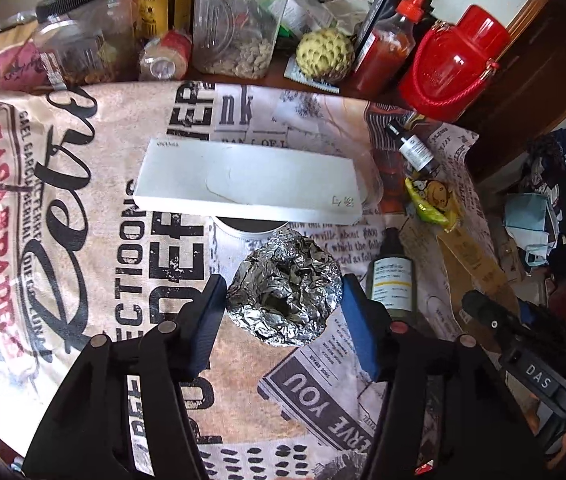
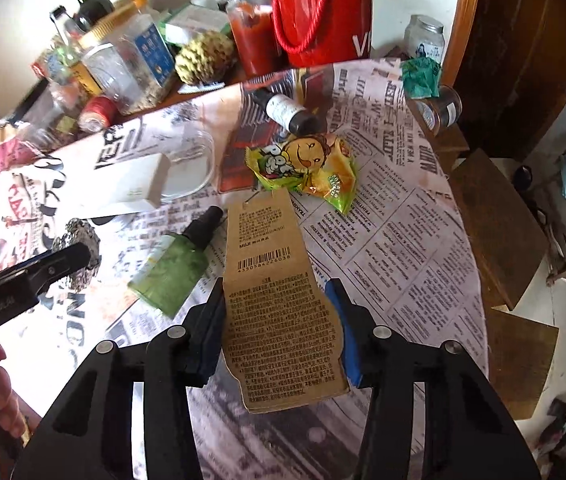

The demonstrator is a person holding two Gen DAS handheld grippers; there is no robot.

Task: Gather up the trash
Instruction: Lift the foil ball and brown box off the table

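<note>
A crumpled foil ball lies on the newspaper-print tablecloth, between the open fingers of my left gripper; the pads stand beside it, apart from it. A brown cardboard tag lies flat between the open fingers of my right gripper. A yellow-green snack wrapper lies just beyond the tag; it also shows in the left wrist view. The foil ball and left gripper show at the left of the right wrist view.
A white box rests on a tin just past the foil. A green dropper bottle lies left of the tag. A small dark bottle, a glass cup, jars, a sauce bottle and a red jug crowd the back. The table edge is at right.
</note>
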